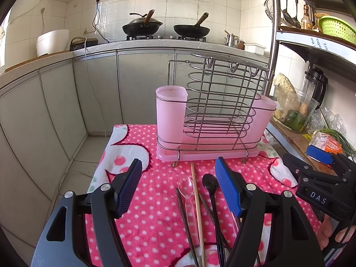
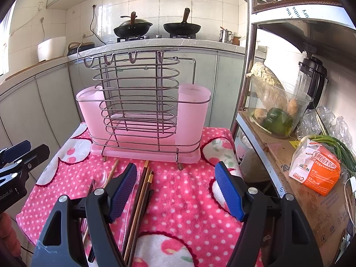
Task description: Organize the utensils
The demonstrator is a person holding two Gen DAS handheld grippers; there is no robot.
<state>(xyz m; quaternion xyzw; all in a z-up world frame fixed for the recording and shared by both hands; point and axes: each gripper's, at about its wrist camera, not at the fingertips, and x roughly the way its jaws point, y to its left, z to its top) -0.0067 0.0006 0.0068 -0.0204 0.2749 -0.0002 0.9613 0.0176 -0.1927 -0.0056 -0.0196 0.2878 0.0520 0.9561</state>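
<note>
Now hovering left gripper and right gripper, jaws spread, over spoons and chopsticks, readying pickup for rack.

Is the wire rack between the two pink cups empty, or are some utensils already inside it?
Empty. Through the bars of the wire rack only its pink tray shows; the spoons and chopsticks lie on the cloth before it.
</note>
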